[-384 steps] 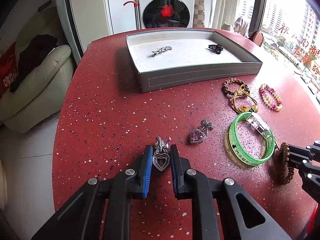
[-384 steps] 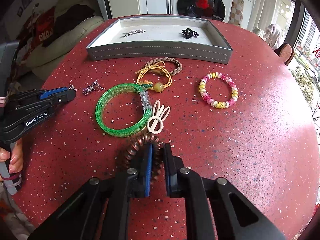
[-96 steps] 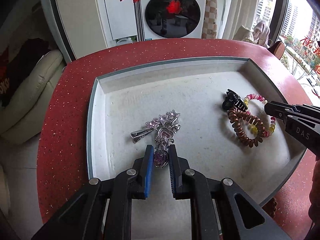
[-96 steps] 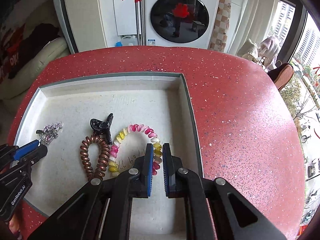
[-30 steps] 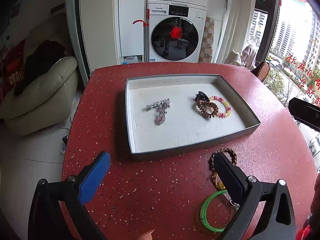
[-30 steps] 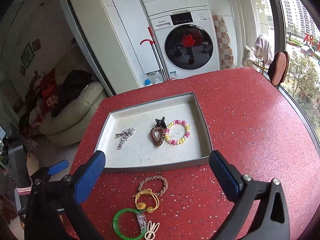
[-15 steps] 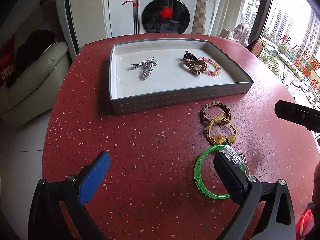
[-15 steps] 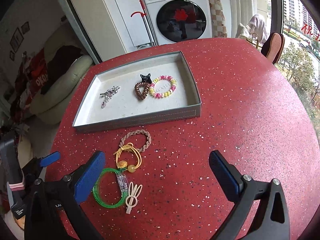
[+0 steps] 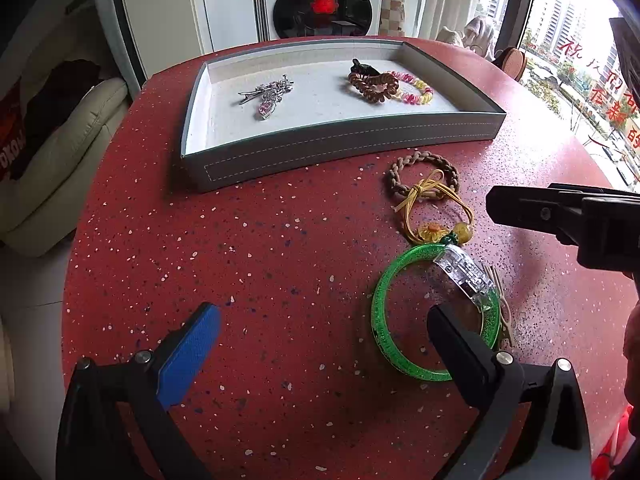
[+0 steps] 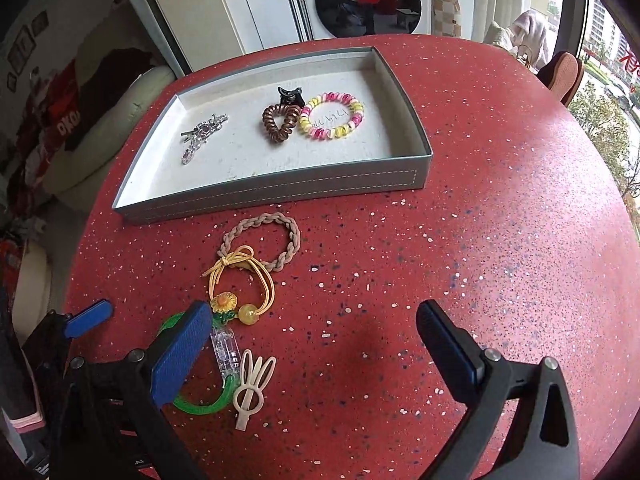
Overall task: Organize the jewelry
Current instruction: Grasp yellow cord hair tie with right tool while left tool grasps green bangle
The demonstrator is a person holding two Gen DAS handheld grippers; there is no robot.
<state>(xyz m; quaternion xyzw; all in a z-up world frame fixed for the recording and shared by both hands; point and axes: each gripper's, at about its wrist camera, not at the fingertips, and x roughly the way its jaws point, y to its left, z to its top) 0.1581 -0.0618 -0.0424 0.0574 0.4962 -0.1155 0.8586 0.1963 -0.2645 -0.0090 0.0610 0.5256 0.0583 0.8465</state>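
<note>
A grey tray [image 9: 340,142] [image 10: 280,192] on the red table holds silver brooches [image 9: 268,96] [image 10: 202,134], a black claw clip [image 10: 290,96], a brown coil tie [image 9: 372,86] [image 10: 280,120] and a pink-yellow bracelet [image 9: 414,90] [image 10: 332,116]. Still on the table: a braided tan tie [image 9: 424,172] [image 10: 262,246], a yellow cord tie with flower [image 9: 438,216] [image 10: 242,288], a green bangle [image 9: 432,312] [image 10: 200,400] and a beige rabbit clip [image 10: 252,384]. My left gripper [image 9: 324,328] is open and empty, its right finger over the bangle. My right gripper [image 10: 316,332] is open and empty above the table, right of these items.
The red speckled round table [image 9: 240,240] [image 10: 500,220] ends near a cream sofa [image 9: 52,152] on the left. A washing machine [image 9: 324,4] stands behind. Windows are on the right. The right gripper also shows in the left wrist view [image 9: 560,216].
Both grippers have come down and forward toward the loose items in front of the tray. Both stay wide open and empty.
</note>
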